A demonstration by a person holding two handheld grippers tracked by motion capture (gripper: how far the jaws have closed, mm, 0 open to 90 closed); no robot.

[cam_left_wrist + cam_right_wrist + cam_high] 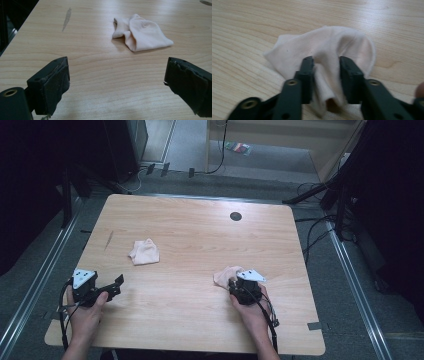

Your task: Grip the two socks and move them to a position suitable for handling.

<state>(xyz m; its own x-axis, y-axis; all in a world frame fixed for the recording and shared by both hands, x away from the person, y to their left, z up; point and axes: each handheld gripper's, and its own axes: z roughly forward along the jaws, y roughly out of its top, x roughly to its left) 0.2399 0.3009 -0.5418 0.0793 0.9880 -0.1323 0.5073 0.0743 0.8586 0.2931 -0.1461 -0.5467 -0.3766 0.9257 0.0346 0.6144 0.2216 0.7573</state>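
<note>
Inspection of the wooden table (200, 285) finds two pale pink socks in play, each paired with one handheld tool. The right gripper (325, 75) sits toward the near right corner of the table, its jaws drawn in on a raised fold of the nearer sock (322, 50); in the right gripper view the fabric bunches up between the two black jaws and spreads out flat on the wood beyond them, which suggests the pinch was taken at one end so that the rest can be lifted or dragged. Whether the fold is fully clamped or merely enclosed is a fine point; the cloth does press against both inner faces, so I judge it gripped. The left gripper (117, 82) rests low near the near left edge, held in the person's left hand (86, 312), with its jaws spread wide and nothing between them. It faces the second sock (140, 32), which lies crumpled and folded over on itself toward the middle of the table, left of centre and well apart from the first. That aim reads as preparation for a reach. A dark streak (66, 18) marks the wood near the left edge, and a round grommet (235, 216) sits near the far edge.
</note>
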